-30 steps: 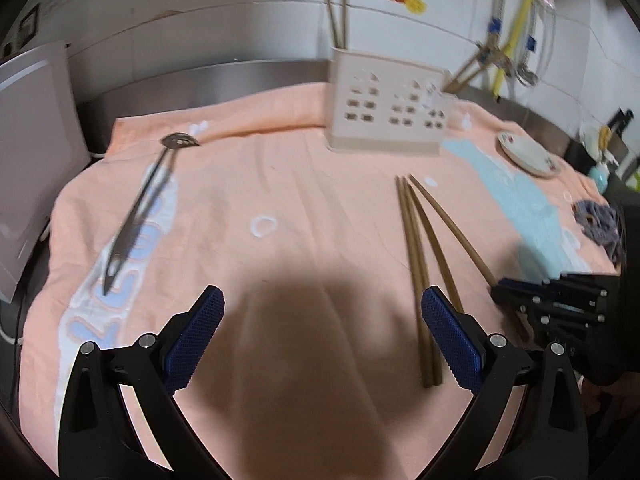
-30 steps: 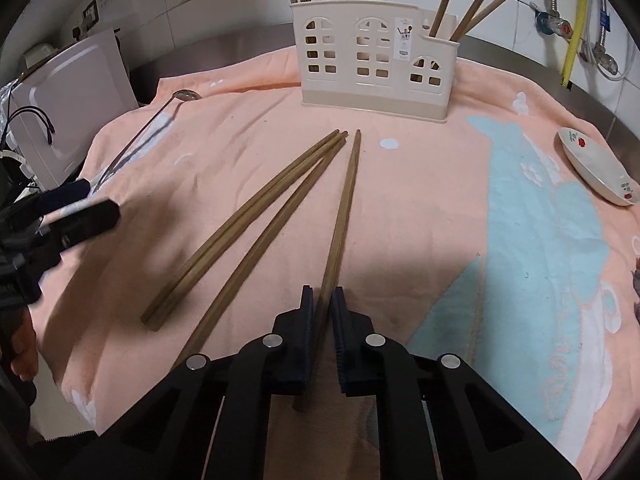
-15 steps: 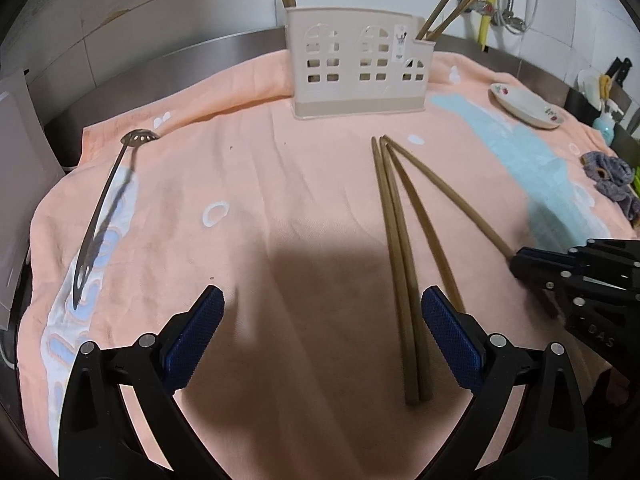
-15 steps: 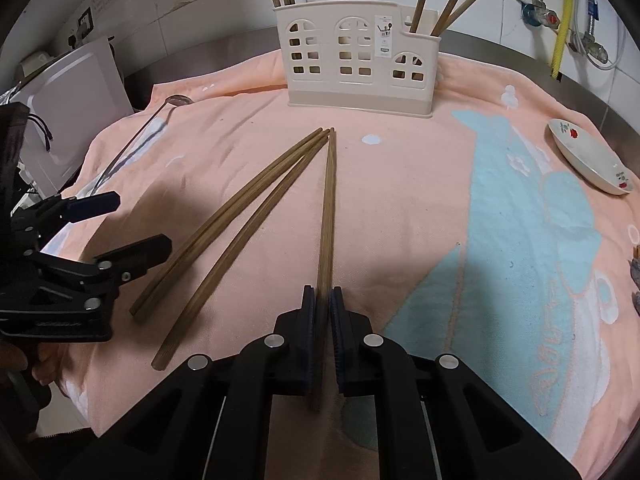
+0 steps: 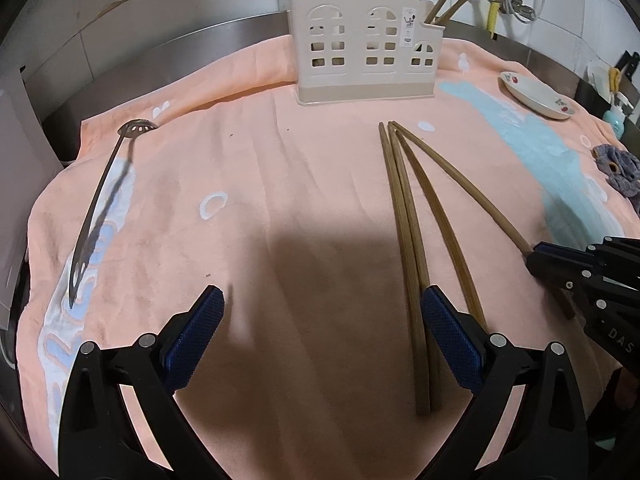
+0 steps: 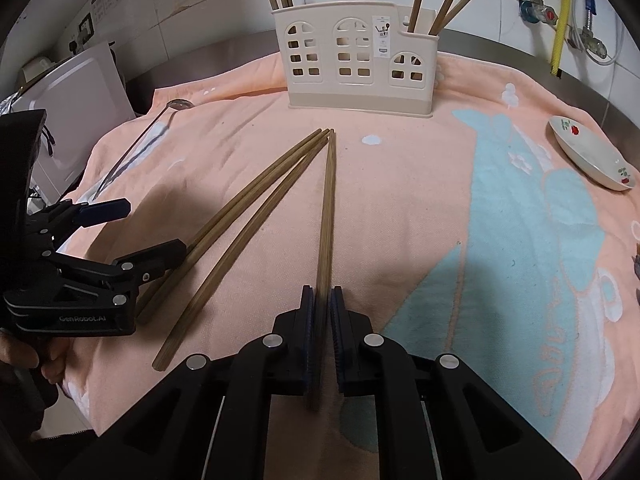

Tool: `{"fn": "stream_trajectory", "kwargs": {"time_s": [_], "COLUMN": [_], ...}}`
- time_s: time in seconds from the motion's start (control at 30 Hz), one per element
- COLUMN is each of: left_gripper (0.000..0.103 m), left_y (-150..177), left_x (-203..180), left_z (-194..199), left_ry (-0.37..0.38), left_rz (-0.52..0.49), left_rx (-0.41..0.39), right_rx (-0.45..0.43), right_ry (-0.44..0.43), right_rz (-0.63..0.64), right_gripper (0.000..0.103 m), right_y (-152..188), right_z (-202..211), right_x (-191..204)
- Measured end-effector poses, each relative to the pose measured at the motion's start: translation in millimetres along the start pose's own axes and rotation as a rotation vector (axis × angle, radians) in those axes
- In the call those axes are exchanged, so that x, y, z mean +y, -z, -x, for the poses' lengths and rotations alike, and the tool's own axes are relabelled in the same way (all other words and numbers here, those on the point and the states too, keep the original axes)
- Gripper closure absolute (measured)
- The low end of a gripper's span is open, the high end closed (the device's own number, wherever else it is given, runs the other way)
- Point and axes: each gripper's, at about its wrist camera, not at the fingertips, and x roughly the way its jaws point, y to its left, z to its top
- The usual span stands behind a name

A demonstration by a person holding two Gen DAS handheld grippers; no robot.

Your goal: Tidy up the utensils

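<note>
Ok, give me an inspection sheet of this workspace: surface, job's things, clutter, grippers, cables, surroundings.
Surface: peach towel with a blue print, spread over a steel counter.
Job's things: beige utensil holder upright at the back with chopsticks standing in it; three loose chopsticks flat on the towel; a fourth chopstick in the right gripper; slotted metal spoon lying at the left.
Clutter: small dish and a grey cloth at the right.
Grippers: right gripper shut on the fourth chopstick; left gripper open, nothing held.
Cables: yellow hose and pipes at the wall.
Surroundings: white tiled wall; white tray at the left.
</note>
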Motion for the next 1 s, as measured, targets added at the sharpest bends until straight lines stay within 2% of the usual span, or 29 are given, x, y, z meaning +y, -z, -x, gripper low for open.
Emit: {"fn": "stream_trajectory", "kwargs": {"time_s": [0.33,0.6,0.77,1.0], "left_gripper": [0.004,0.004,0.004,0.005], "left_y": [-1.6,0.4,-0.6,-3.2], "left_x": [1.9,-0.1,-0.8,15.1], "left_z": [-4.1,-7.5,-5.8,-5.6], "left_ry": [0.002,-0.007,-0.036,-0.089], "left_rz": [0.005,0.001,-0.008,0.017], "left_rx": [0.023,0.04,0.032,0.024], "right_rx": [0.0,0.0,-0.002,-0.003], "right_ry": [-0.003,-0.008,-0.014,-0.014], "right_rz": [0.01,0.008,0.017,0.019], "right_gripper": [0.083,0.081,0.073,0.072], "right_y": [0.1,-0.5,0.4,1.0], "right_z": [-0.7,-0.8,-0.5,-1.0], "right_x": [5.5,6.5,9.0,9.6]}}
